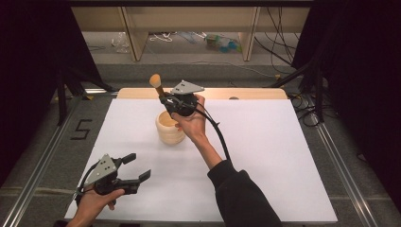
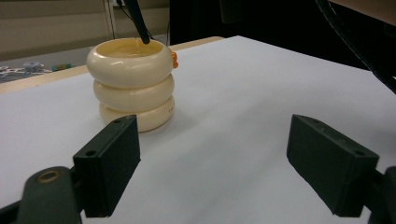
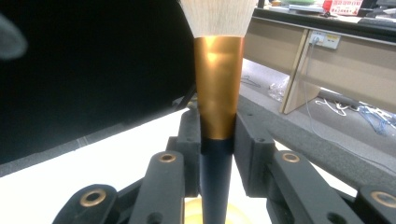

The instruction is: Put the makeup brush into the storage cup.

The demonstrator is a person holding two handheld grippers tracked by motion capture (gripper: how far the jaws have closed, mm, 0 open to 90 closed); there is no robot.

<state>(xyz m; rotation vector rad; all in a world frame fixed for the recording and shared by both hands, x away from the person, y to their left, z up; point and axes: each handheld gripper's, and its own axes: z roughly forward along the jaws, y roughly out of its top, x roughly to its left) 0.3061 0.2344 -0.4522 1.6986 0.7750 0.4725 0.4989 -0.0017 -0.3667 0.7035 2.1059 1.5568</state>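
While my right gripper clamps the black handle of the makeup brush with copper ferrule and pale bristles, its handle tip dips just inside the cream ribbed holder made of three stacked rings, toward the far centre of the white table. My left gripper hovers with jaws wide apart and empty at the near left, well apart from the holder. I judge the risk is a tilted handle catching the rim and tipping that light holder, since nothing steadies it.
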